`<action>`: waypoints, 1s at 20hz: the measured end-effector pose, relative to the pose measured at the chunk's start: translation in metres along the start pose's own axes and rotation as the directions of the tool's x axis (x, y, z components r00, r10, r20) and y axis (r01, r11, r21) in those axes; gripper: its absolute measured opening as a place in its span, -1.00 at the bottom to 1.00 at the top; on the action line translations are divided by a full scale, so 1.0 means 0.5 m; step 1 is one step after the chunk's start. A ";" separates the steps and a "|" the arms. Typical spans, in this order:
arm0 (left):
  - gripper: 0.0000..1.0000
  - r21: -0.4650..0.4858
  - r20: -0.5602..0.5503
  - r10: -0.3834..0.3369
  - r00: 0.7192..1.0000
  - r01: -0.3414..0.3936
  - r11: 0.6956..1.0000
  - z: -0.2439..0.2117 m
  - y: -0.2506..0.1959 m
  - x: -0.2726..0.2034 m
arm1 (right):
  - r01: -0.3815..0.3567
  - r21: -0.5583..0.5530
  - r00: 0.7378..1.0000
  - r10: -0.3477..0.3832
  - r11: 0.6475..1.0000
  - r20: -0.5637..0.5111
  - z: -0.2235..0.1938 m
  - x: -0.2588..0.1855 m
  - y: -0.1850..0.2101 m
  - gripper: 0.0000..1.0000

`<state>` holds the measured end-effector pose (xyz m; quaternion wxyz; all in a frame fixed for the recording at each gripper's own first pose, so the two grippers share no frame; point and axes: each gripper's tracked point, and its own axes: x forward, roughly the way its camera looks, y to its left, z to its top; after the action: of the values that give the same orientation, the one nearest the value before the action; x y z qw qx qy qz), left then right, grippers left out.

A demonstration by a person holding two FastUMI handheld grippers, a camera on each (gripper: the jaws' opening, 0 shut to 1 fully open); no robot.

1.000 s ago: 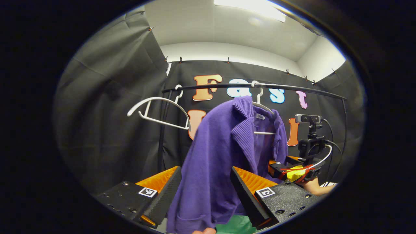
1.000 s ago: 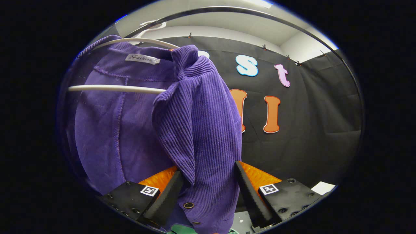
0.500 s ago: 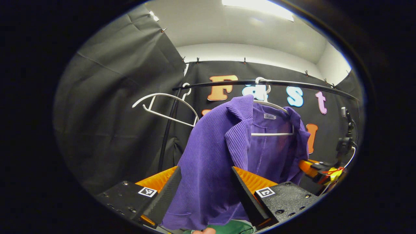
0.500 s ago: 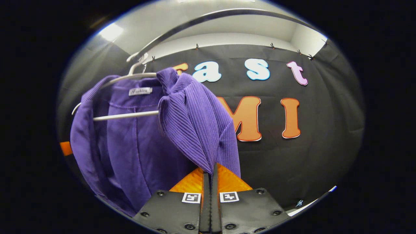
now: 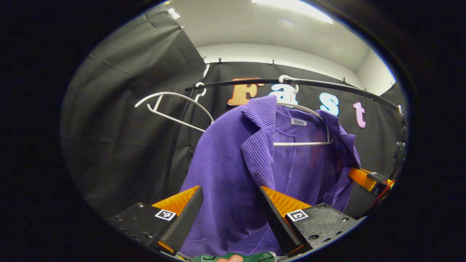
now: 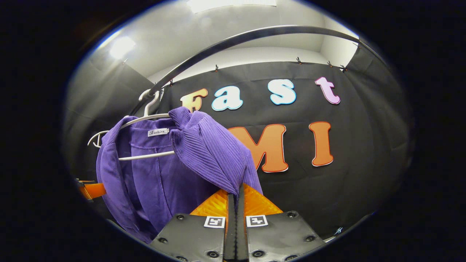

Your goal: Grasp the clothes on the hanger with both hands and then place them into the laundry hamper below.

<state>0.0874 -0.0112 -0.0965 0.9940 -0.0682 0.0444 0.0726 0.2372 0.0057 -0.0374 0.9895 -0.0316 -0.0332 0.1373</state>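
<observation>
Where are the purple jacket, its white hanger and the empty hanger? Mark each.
purple jacket (image 5: 225,171), left gripper view, front panel.
white hanger (image 5: 302,143), left gripper view, lower bar.
empty hanger (image 5: 171,95), left gripper view, curved top.

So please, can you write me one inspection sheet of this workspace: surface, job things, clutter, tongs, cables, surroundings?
Surface: nothing seen; no table or floor is clear in these views.
Job's things: purple jacket hangs open on a white hanger on the black rail. A green edge shows below it; I cannot tell if it is the hamper.
Clutter: an empty white hanger on the same rail.
Tongs: left tongs open, the jacket's front panel between the fingers. Right tongs shut on the jacket's other front edge.
Cables: nothing seen clearly.
Surroundings: black cloth wall, white ceiling with a light.
</observation>
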 end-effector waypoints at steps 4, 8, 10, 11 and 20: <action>0.84 -0.052 -0.067 -0.141 0.988 0.138 0.989 -0.045 -0.082 0.000 | 0.001 -0.002 1.000 -0.001 1.000 -0.006 0.000 -0.005 0.003 -0.84; 0.82 -0.006 0.003 0.055 0.998 -0.055 0.998 -0.045 -0.019 0.063 | -0.011 -0.010 1.000 0.011 1.000 0.005 0.014 -0.022 0.015 -0.84; 0.82 0.058 0.061 0.134 0.989 -0.137 0.989 -0.029 0.020 0.081 | -0.018 -0.021 1.000 0.018 1.000 0.011 0.022 -0.028 0.018 -0.84; 0.82 0.090 0.099 0.156 0.983 -0.165 0.982 -0.013 0.030 0.086 | -0.016 -0.028 1.000 0.017 0.999 0.015 0.025 -0.033 0.018 -0.85; -0.84 0.174 0.242 0.224 0.944 -0.269 0.947 0.158 0.121 0.077 | 0.030 -0.074 0.998 -0.025 0.997 0.061 0.060 -0.056 0.019 -0.84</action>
<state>0.1224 0.0644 -0.0303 0.9775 0.0490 -0.0500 0.1990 0.2057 0.0086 -0.0099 0.9879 -0.0642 -0.0685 0.1233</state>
